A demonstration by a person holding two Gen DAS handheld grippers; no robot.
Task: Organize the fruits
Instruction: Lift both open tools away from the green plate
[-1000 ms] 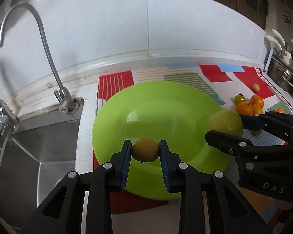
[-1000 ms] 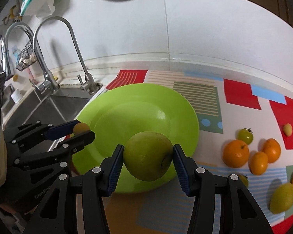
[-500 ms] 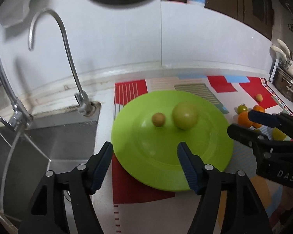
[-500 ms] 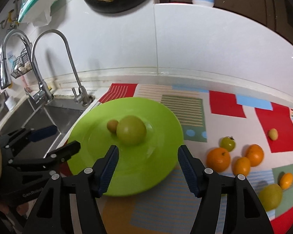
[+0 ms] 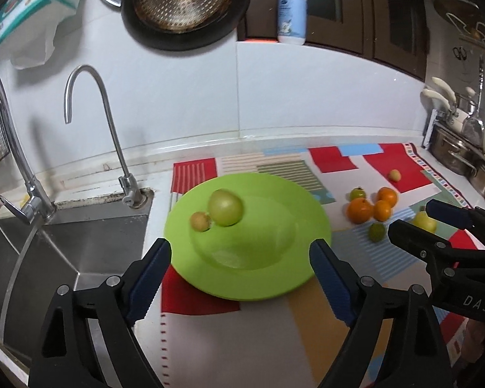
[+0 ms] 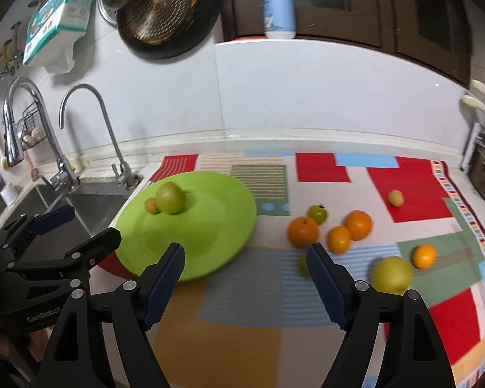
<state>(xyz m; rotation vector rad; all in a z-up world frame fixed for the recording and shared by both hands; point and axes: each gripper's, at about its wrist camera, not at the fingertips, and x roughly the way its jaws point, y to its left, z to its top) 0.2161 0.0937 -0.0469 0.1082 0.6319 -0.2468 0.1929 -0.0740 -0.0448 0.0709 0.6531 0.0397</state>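
A lime-green plate point(image 5: 274, 278) point(image 6: 229, 220) lies on the patterned mat beside the sink. On its far left part rest a green apple point(image 5: 225, 207) point(image 6: 170, 198) and a small brownish-yellow fruit point(image 5: 200, 221) point(image 6: 151, 205), side by side. My left gripper point(image 5: 241, 258) hangs above the plate's near rim, its jaws opening with nothing between them. My right gripper point(image 6: 245, 260) hovers right of the plate, jaws opening and empty. Loose on the mat lie oranges point(image 6: 302, 231) point(image 5: 359, 210), a green tomato point(image 6: 317, 214), a yellow-green apple point(image 6: 392, 274) and a small pale fruit point(image 6: 395, 198).
A steel sink point(image 5: 48, 252) with two taps point(image 5: 113, 142) lies left of the plate. A backsplash wall runs behind, with a pan point(image 5: 181, 6) hung on it and a soap bottle point(image 5: 291, 9) on the ledge. Steel pots point(image 5: 459, 158) stand at the far right.
Both grippers let go: the small fruit and the green apple left the jaws and now lie on the plate. Both grippers opened wide, rose and drew back from the plate.
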